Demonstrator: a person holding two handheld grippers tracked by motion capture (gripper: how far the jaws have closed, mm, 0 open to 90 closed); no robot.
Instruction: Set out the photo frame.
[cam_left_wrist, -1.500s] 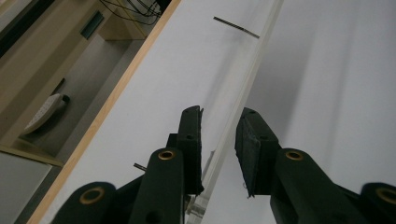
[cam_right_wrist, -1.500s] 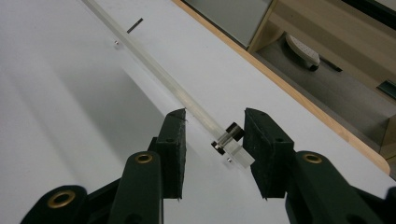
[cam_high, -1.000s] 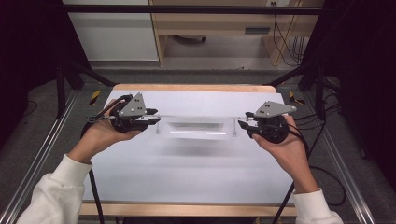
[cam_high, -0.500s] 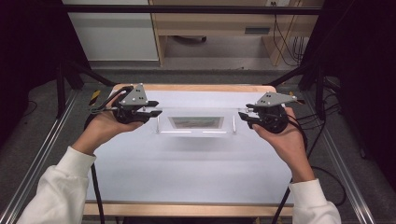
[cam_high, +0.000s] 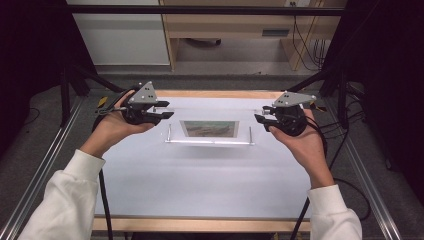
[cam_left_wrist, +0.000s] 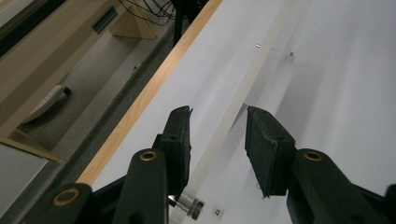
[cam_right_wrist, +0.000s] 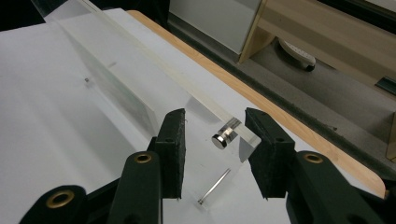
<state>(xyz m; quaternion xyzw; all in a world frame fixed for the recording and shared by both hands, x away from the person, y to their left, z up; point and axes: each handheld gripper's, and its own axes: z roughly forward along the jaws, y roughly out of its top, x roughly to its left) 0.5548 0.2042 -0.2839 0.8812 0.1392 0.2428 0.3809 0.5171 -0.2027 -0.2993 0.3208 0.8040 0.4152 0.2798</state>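
Observation:
A clear acrylic picture frame (cam_high: 210, 142) stands on the white table (cam_high: 200, 185), leaning on thin metal pins, with a small picture (cam_high: 210, 128) in its middle. My left gripper (cam_high: 167, 111) is at its top left corner. The frame's edge (cam_left_wrist: 224, 121) runs between its jaws, which have just been opening, and a gap shows beside the left pad (cam_left_wrist: 180, 140). My right gripper (cam_high: 260, 116) is at the top right corner. There the frame's end with a metal bolt (cam_right_wrist: 225, 134) sits between the jaws (cam_right_wrist: 215, 116), close to the right pad and apart from the left one.
The table's wooden far edge (cam_high: 220, 94) lies just behind the frame, with floor and wooden furniture (cam_high: 235, 30) beyond. Aluminium rails (cam_high: 45, 165) run along both sides. Cables trail from both grippers. A yellow-handled tool (cam_high: 102, 101) lies at the far left corner.
Both hands have moved toward the table's far edge. The frame went from lying low and edge-on to standing with its picture showing. The left jaws have spread apart.

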